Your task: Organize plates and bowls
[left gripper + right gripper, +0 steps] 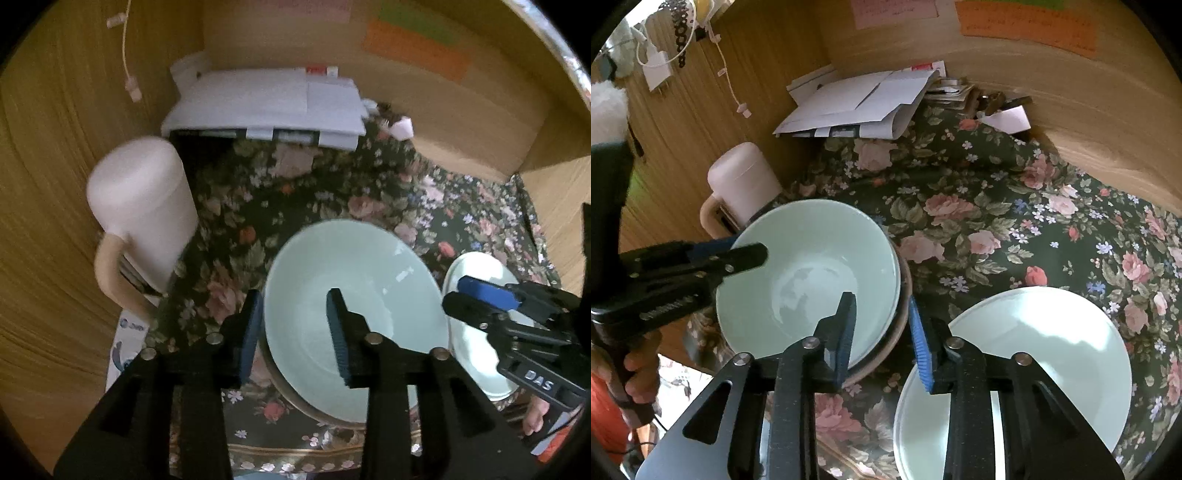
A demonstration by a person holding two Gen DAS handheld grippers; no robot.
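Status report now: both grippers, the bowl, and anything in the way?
Left gripper open, straddling bowl rim, not pinching. Right gripper open astride the opposite rim. Bowl sits nested on a darker dish. Plate beside, mug behind; nothing blocking.

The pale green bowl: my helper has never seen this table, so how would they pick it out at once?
Start from the floral tablecloth with a pink lidded mug near the wooden wall. Right beside that mug sits the pale green bowl, nested in a brown-rimmed dish. Unlike the white plate alongside, it is deep, with steep sides.
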